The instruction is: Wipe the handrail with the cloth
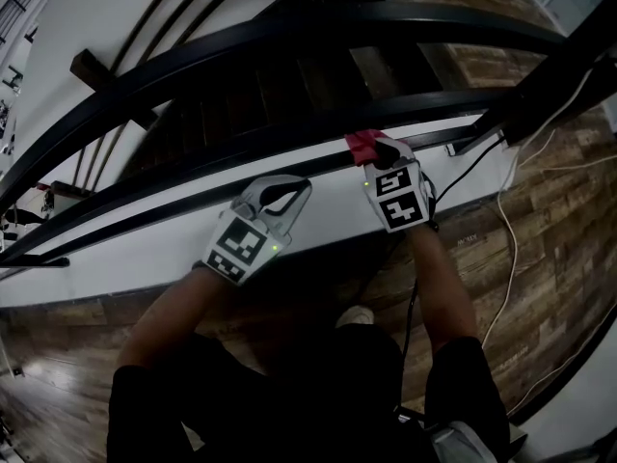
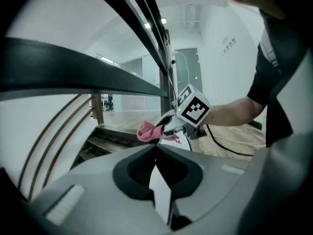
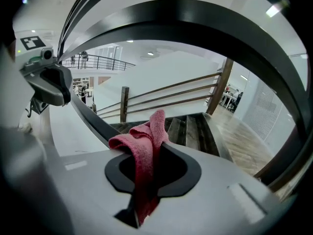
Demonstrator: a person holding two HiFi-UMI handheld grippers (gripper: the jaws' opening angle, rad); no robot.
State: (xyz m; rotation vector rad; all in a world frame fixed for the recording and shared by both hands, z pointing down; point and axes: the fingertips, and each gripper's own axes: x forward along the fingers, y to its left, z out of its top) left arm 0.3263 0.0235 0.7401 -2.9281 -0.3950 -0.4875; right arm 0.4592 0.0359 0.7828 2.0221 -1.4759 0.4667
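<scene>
At handrail [image 1: 308,159]: right gripper [image 1: 383,150] fingers clamped on one cloth [image 3: 144,155] (pink-red); left gripper [image 1: 301,186] fingers together, empty.

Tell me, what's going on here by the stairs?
A person holds a gripper in each hand at a black handrail beside a staircase. The right gripper is shut on a red cloth, with the cloth up at the rail. The left gripper sits close by along the same rail, jaws together and empty. Whether the cloth presses on the rail is hard to tell.
</scene>
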